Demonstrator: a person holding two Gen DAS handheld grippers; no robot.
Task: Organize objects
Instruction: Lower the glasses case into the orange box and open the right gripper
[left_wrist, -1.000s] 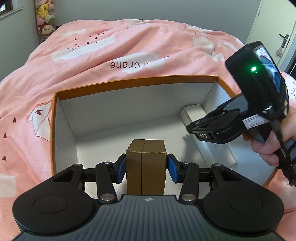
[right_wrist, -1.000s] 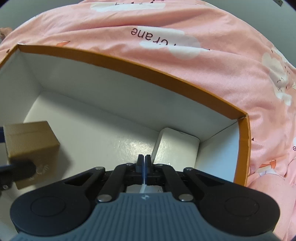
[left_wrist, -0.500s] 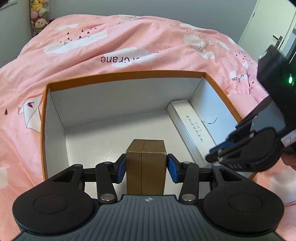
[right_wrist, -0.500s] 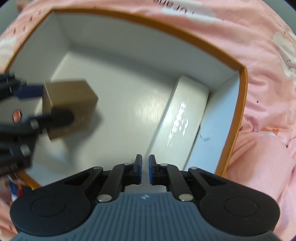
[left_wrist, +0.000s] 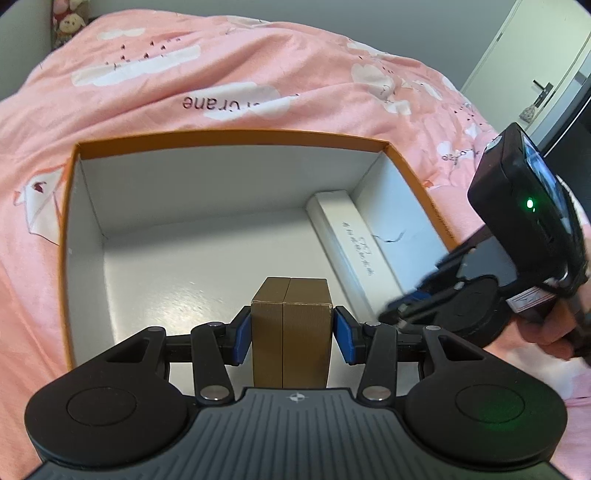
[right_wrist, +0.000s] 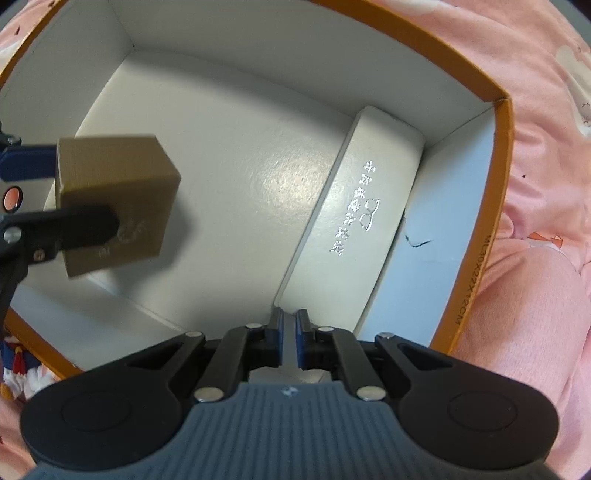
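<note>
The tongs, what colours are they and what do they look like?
Each pair of tongs has black jointed links with silver rivets, blue finger pads, two round black discs and a ribbed grey body. The right one carries a black camera block with a green light.

You have one orange storage box (left_wrist: 229, 137), one brown box (left_wrist: 290, 321), one white case (right_wrist: 354, 218), and two tongs: left (left_wrist: 291, 334), right (right_wrist: 289, 339).
</note>
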